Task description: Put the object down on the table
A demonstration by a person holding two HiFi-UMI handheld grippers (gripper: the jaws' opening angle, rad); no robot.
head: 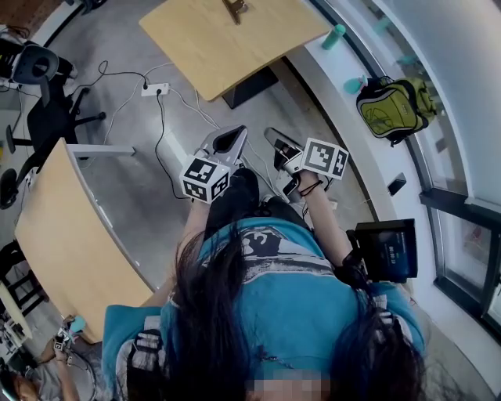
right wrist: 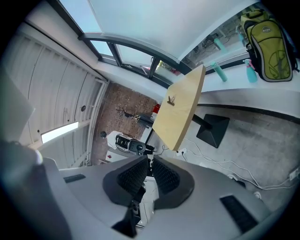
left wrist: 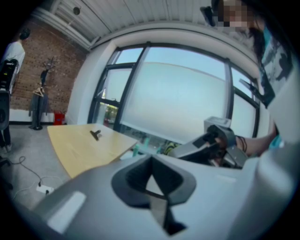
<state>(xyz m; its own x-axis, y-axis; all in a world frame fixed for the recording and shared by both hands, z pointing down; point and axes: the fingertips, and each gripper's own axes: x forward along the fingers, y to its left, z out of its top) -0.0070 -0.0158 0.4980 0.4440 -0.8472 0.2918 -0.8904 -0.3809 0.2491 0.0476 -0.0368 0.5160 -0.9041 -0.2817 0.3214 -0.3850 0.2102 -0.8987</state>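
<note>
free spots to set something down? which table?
Table ahead: bare except one black clip. Left table: looks bare. Crowded: window ledge with backpack and bottles; cables cross the floor.

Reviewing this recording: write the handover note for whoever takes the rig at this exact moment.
Left gripper: tongs together, empty, held in the air above the floor.
Right gripper: tongs nearly together with a thin gap, nothing between them, held beside the left one.
Things: the black clip lies on the wooden table ahead, apart from both grippers.
Done: the object appears to be down on the table.
Left: probably nothing; neither gripper carries anything.
</note>
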